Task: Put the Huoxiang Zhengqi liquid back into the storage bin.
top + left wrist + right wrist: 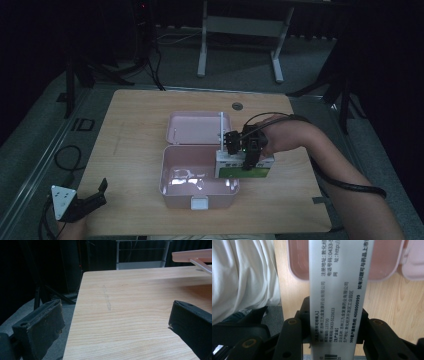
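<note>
Holding a white-and-green medicine carton at the right rim of the open pink box, the right tongs were clamped on the carton's narrow sides, and the right gripper view showed its printed white face running up between the two black jaws with no gap at either side. The box stood near the middle of the bench, its lid thrown back flat toward the far edge and its clasp facing the near edge. The carton hung partly over the box's right wall, not yet inside the tub.

Judging from this, the step in hand was lowering the carton into the box. To do it well, the carton had to be carried a little further toward the box's centre so that its whole length cleared the right wall, then turned level and let down until it rested on the bottom before the grip was eased. Releasing while it straddled the rim would likely have tipped it out onto the bench.

The left tongs waited at the near left corner of the bench, jaws spread wide and empty, bare wood between them. They could have steadied the box's left wall if it slid.
</note>
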Motion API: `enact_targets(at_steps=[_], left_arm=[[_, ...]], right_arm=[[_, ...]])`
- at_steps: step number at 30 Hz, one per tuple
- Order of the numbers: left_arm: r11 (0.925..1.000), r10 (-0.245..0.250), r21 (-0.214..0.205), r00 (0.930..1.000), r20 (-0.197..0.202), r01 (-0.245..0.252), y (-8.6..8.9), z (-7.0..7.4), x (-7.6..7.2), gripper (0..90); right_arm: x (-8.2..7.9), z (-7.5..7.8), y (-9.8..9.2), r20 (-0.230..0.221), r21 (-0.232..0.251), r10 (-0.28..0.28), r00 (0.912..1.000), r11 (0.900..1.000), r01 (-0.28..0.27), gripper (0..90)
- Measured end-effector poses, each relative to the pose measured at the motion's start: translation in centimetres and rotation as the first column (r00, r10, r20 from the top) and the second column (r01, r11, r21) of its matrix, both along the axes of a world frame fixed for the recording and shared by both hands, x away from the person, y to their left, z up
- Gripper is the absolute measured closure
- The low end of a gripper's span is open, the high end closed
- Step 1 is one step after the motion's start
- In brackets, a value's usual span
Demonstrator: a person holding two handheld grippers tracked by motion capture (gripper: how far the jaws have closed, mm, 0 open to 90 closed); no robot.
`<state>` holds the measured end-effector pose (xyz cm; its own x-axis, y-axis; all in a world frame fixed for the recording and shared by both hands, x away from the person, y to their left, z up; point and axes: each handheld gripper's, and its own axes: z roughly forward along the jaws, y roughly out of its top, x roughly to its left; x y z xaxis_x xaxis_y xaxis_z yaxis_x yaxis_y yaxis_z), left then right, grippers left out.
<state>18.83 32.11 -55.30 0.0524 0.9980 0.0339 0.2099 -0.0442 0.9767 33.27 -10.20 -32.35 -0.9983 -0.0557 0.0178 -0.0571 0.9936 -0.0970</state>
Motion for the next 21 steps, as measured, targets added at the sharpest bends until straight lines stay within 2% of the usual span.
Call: enact_targets(at_steps=[14, 21], left_arm=[[1.0000, -0.004, -0.004, 1.0000, 0.004, 0.004, 0.1, 0.0, 0.0, 0.0], [1.0000, -0.007, -0.005, 1.0000, 0.004, 0.007, 0.1, 0.0, -0.1, 0.0]], right_arm=[[-0.2, -0.3, 3.8, 0.004, -0.011, 0.049, 0.9988, 0.9987, -0.049, 63.1], [-0.5, -0.5, 5.7, -0.005, 0.001, 0.076, 0.9971, 0.9971, -0.076, 63.1]])
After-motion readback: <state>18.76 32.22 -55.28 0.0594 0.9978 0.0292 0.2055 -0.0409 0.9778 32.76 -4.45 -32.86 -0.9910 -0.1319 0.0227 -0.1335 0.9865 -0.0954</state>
